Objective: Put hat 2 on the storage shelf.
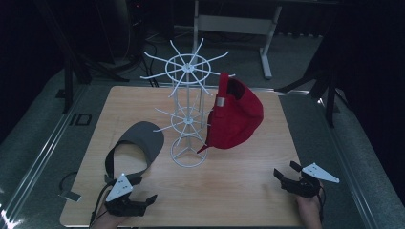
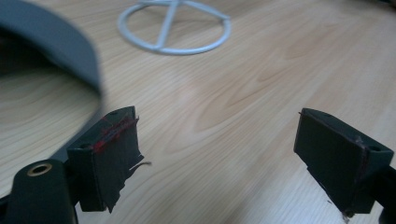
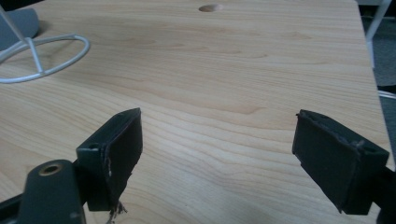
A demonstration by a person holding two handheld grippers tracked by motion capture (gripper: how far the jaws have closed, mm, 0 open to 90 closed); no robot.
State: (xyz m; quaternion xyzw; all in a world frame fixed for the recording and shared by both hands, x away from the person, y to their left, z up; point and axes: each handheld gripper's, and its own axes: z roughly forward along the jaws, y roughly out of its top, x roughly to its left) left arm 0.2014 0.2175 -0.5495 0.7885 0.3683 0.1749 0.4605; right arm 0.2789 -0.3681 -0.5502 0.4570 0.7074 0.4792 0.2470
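**Wooden tabletop, two idle claws, caps at a wire stand**

Pale wood grain runs across the tabletop (image 1: 239,186), and both claws sit at its near edge. The left claw (image 1: 146,194) is at the near left, jaws spread wide and holding nothing; its own view shows bare wood between them. The right claw (image 1: 285,172) is at the near right, likewise released, jaws apart over bare wood. Just beyond the left claw lies a grey visor (image 1: 136,145), flat on the wood, its strap curving toward that claw. Farther in, at the centre, stands a white wire rack (image 1: 188,112) on a ring base. A red cap (image 1: 239,114) hangs on the rack's right side, well apart from the right claw.
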